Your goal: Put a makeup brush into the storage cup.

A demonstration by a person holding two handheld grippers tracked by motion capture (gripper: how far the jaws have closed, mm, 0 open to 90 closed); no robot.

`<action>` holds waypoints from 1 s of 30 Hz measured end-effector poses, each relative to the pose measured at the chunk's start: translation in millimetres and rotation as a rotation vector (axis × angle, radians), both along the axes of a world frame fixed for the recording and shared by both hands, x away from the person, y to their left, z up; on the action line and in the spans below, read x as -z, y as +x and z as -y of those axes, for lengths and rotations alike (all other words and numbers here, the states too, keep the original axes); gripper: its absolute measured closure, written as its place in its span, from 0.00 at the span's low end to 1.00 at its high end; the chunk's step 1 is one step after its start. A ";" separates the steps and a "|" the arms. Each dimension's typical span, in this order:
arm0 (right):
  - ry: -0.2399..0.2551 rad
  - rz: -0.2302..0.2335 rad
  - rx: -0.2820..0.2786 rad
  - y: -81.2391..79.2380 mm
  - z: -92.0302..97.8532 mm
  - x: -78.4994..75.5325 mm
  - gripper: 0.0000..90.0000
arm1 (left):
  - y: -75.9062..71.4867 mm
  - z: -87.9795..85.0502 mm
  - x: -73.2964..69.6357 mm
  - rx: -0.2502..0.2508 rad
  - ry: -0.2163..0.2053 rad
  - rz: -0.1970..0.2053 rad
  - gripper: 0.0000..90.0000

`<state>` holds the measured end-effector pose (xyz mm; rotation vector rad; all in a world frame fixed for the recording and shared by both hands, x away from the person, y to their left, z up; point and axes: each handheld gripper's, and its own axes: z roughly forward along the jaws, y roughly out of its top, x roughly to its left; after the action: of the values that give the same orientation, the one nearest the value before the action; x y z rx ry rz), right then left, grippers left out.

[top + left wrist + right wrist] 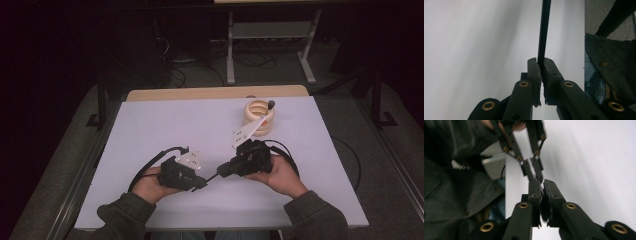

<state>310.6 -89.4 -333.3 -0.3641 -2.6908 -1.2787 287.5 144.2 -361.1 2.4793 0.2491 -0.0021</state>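
- High view: a dim room, a table covered in white. One stack of pale wooden rings stands at the far side. Two grippers meet near the front edge: the left gripper and right gripper, with one thin black rod between them.
- Left gripper view: jaws pressed together on the rod, which runs straight up from the pads.
- Right gripper view: jaws nearly together, pinching the rod's other end; the left gripper faces it closely.
- The rod looks light, stiff and slim, likely slippery; best held near each end.
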 end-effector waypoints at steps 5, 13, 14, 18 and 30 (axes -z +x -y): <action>0.082 -0.017 0.069 -0.6 7.1 6.3 0.74 | 4.4 -4.0 -3.5 -0.056 -0.054 -0.006 0.95; 0.141 -0.014 0.116 3.0 6.1 10.0 0.78 | 8.0 -3.1 -5.4 -0.089 -0.092 -0.012 0.95; 0.140 -0.011 0.115 3.6 5.7 10.1 0.80 | 8.5 -2.8 -5.9 -0.086 -0.095 -0.010 0.95; 0.154 -0.026 0.109 6.5 4.6 11.3 0.87 | 10.0 -1.1 -6.1 -0.093 -0.106 -0.013 0.95; 0.119 -0.064 0.095 13.4 8.4 11.9 0.94 | 11.1 -1.2 -3.9 -0.106 -0.091 -0.004 0.82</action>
<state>324.0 -97.8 -345.1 -0.5147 -2.5579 -1.4198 298.7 145.4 -357.2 2.3734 0.3736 0.0250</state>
